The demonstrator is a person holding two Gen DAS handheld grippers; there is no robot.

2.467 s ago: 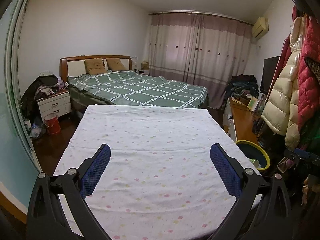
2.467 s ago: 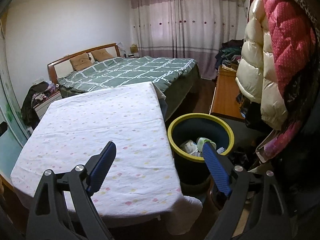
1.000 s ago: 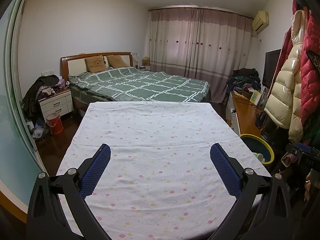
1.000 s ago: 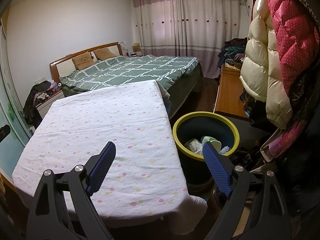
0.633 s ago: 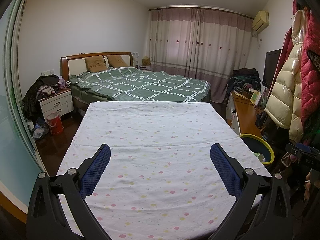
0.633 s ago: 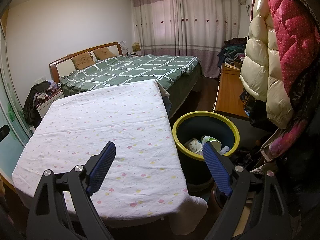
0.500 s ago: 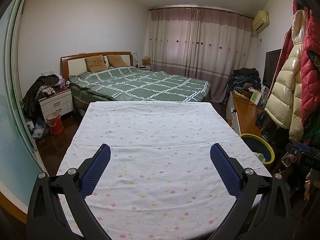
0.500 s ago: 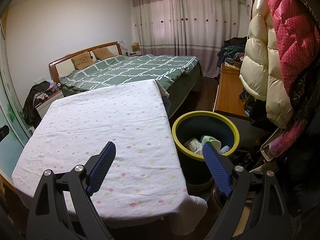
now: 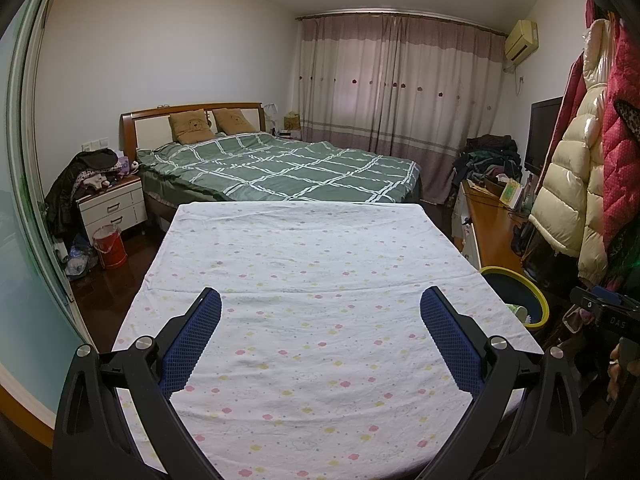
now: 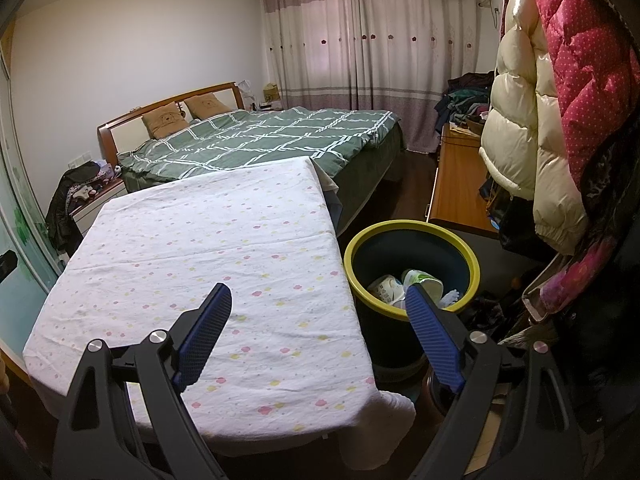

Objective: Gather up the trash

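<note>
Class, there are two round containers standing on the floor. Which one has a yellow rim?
The dark bin beside the table, holding trash. The other, by the nightstand, is a red bucket.

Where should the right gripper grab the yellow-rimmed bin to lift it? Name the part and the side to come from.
Take the yellow rim of the bin, coming from above. One of the fingers goes inside the wall, one outside. The bin stands upright and open-topped, too wide to span. Use the arc away from the table, which crowds the other side. The right gripper is probably open wide enough.
</note>
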